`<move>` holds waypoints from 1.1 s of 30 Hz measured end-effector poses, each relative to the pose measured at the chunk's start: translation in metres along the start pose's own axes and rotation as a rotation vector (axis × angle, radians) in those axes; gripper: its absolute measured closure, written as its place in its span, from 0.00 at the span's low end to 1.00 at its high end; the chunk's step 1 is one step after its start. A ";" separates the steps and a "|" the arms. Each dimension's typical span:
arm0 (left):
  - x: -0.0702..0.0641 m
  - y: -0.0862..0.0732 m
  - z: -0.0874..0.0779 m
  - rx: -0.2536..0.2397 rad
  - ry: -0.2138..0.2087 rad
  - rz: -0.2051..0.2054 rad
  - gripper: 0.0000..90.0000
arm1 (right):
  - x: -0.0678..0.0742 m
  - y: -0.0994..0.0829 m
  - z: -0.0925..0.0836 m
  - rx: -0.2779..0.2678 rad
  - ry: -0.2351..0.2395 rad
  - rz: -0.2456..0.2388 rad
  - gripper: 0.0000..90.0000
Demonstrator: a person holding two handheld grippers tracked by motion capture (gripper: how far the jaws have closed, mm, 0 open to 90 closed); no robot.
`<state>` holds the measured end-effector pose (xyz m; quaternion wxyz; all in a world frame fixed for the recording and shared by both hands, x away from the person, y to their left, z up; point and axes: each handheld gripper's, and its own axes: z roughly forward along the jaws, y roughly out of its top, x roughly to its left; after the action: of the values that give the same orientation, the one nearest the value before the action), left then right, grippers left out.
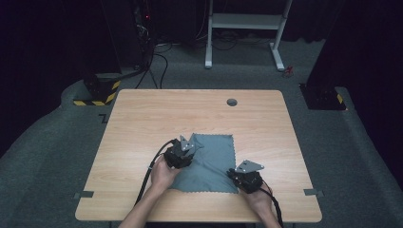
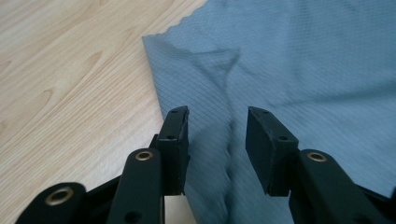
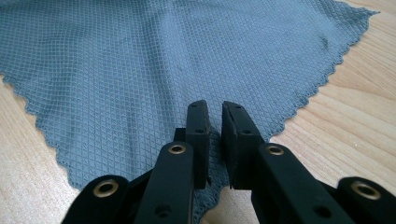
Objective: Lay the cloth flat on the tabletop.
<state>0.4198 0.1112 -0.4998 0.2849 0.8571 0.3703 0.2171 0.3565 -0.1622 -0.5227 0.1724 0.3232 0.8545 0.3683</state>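
A grey-blue cloth [image 1: 214, 156] with zigzag edges lies flat on the wooden table [image 1: 142, 118], near its front edge. My left gripper [image 1: 184, 151] sits over the cloth's left side. In the left gripper view, the left gripper [image 2: 217, 112] is open, with a raised crease of cloth [image 2: 224, 84] running between the jaws, untouched by the pads. My right gripper [image 1: 234, 173] is at the cloth's front right corner. In the right gripper view, the right gripper [image 3: 215, 105] hovers over that corner of the cloth [image 3: 140, 70] with a narrow gap between its pads, which press on nothing.
A round cable hole [image 1: 232, 102] is near the table's far edge. Grey tape strips [image 1: 83, 194] mark its front corners. Beyond the table stand a white desk frame [image 1: 247, 28] and a black-and-yellow striped base [image 1: 97, 92] on grey carpet.
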 end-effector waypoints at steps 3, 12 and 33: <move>0.005 0.001 0.012 0.009 0.000 -0.032 0.67 | -0.001 0.000 0.000 0.001 0.008 0.007 0.90; 0.026 -0.002 0.014 -0.021 -0.028 -0.132 1.00 | -0.002 0.000 0.000 0.001 0.018 0.014 0.89; 0.007 0.022 0.030 0.046 -0.027 -0.037 0.99 | -0.002 0.000 0.000 0.000 0.014 0.015 0.87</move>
<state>0.4527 0.0942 -0.5063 0.2737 0.8593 0.3870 0.1918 0.3583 -0.1639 -0.5228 0.1638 0.3271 0.8531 0.3720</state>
